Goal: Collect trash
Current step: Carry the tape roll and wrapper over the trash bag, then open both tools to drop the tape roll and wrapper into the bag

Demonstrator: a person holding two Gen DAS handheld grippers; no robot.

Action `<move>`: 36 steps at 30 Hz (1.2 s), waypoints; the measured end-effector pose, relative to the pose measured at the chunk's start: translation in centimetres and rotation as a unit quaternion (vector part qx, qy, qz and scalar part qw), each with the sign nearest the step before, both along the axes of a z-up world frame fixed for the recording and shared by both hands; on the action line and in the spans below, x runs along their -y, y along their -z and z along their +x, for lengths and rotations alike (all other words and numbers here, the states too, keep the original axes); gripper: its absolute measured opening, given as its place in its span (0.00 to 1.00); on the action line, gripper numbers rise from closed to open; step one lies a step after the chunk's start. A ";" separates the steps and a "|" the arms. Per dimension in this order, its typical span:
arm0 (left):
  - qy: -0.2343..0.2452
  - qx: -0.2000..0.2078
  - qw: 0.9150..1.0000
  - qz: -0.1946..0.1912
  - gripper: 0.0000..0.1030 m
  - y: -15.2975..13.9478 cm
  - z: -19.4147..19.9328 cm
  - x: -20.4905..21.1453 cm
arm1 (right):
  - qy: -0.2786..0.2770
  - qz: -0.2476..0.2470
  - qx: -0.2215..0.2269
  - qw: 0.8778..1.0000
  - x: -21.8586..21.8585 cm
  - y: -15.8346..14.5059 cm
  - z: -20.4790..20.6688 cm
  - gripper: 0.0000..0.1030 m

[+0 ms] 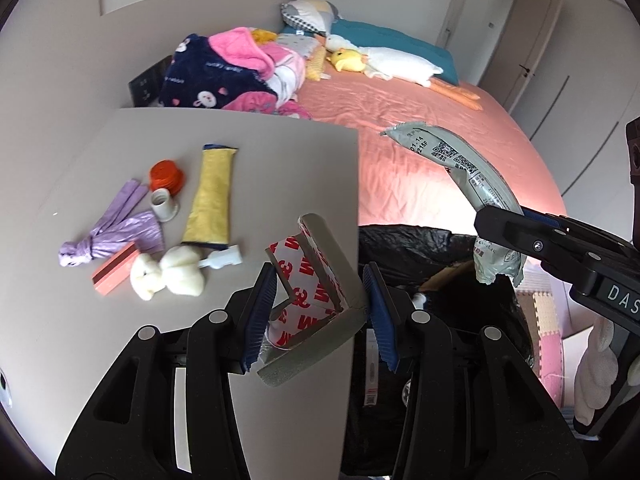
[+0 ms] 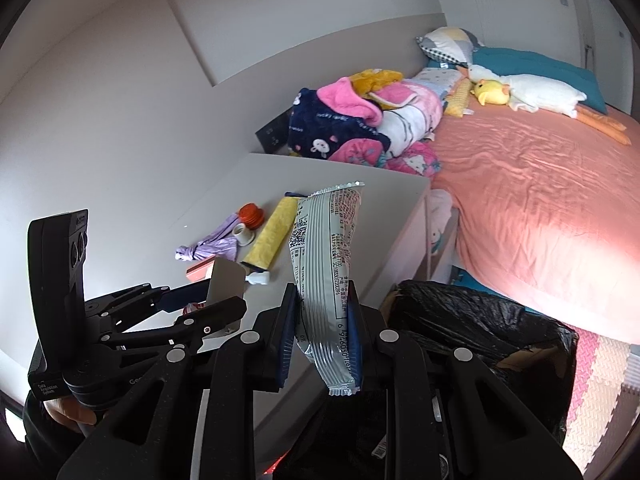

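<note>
The left gripper (image 1: 320,304) has its ribbed blue pads closed on a grey foam corner guard (image 1: 320,300), an L-shaped strip whose inner faces carry white backing paper printed in red; it is held over the right edge of the bedside cabinet (image 1: 80,320), a smooth matte beige top. The right gripper (image 2: 320,320) is narrowed onto a silvery-grey foil snack wrapper (image 2: 324,264), long, crinkled and ridged, with printed codes and crimped ends; its upper half stands free above the pads and its lower end hangs below them. Both pieces of trash hang close to a bin lined with a glossy, wrinkled black bag (image 2: 480,320), which sits on the floor between the cabinet and the bed (image 1: 420,152); what looks like cardboard shows at the bag's rim, though the inside is too dark to read.

Still lying near the cabinet's middle are a knotted lilac plastic bag (image 1: 108,236), an orange ribbed cap (image 1: 166,174), a small white cap (image 1: 164,204), a flattened yellow tube (image 1: 212,200) with a white nozzle, a fluffy cream toy (image 1: 168,276) and a pink card box (image 1: 114,272). In the right wrist view the left gripper's fingers hide the toy and most of the box. A hand under the left gripper's handle is cut off at the frame edge
</note>
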State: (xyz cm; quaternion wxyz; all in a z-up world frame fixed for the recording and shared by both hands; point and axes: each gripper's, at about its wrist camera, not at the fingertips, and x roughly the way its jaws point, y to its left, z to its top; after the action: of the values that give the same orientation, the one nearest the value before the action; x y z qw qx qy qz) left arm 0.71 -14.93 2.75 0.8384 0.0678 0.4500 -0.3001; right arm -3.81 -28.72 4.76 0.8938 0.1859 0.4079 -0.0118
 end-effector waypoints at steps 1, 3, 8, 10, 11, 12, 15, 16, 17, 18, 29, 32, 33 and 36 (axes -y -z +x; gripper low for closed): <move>0.005 0.000 1.000 0.000 0.43 0.0 -0.1 0.4 | 0.004 0.000 0.001 1.000 0.3 -0.1 -0.2 0.23; 0.015 0.001 1.000 0.000 0.43 0.0 -0.2 1.2 | 0.013 -0.001 0.002 1.000 0.9 -0.1 -0.7 0.23; 0.040 0.002 0.999 0.001 0.43 -0.2 -0.6 3.1 | 0.031 -0.003 0.008 0.999 2.3 -0.5 -2.2 0.23; 0.051 0.003 0.999 0.001 0.43 -0.3 -0.9 4.0 | 0.038 -0.003 0.009 0.999 2.9 -0.6 -2.6 0.23; 0.058 0.003 0.998 0.001 0.43 -0.4 -1.0 4.5 | 0.043 -0.003 0.010 0.999 3.3 -0.6 -2.9 0.23; 0.063 0.003 0.998 0.001 0.43 -0.4 -1.1 4.9 | 0.047 -0.003 0.011 0.999 3.6 -0.7 -3.2 0.23; 0.079 0.003 0.997 0.001 0.43 -0.4 -1.5 6.1 | 0.059 -0.004 0.013 0.998 4.5 -0.8 -4.0 0.23; 0.083 0.003 0.997 0.001 0.43 -0.4 -1.6 6.4 | 0.062 -0.005 0.013 0.998 4.7 -0.8 -4.3 0.23; 0.088 0.002 0.996 0.001 0.43 -0.4 -1.7 6.8 | 0.067 -0.005 0.013 0.998 5.0 -0.8 -4.6 0.23; 0.092 0.002 0.996 0.001 0.43 -0.4 -1.8 7.2 | 0.071 -0.005 0.013 0.997 5.3 -0.9 -5.0 0.23; 0.145 -0.002 0.989 0.001 0.43 -0.2 -2.8 11.2 | 0.114 -0.011 0.011 0.993 7.9 -1.2 -7.8 0.23; 0.160 -0.003 0.987 0.000 0.43 -0.1 -3.1 12.0 | 0.126 -0.013 0.010 0.992 8.5 -1.3 -8.7 0.23; 0.165 -0.004 0.986 0.000 0.43 -0.1 -3.2 12.3 | 0.129 -0.013 0.010 0.991 8.6 -1.3 -8.9 0.23; 0.178 -0.006 0.984 0.000 0.43 0.0 -3.4 13.2 | 0.139 -0.015 0.009 0.990 9.0 -1.3 -9.4 0.23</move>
State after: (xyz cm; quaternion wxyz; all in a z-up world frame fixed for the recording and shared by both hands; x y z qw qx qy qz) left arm -2.73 -28.11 2.76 0.7684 0.1454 0.4362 -0.4451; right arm -13.25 -37.77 6.03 0.8897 0.2278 0.3698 -0.1406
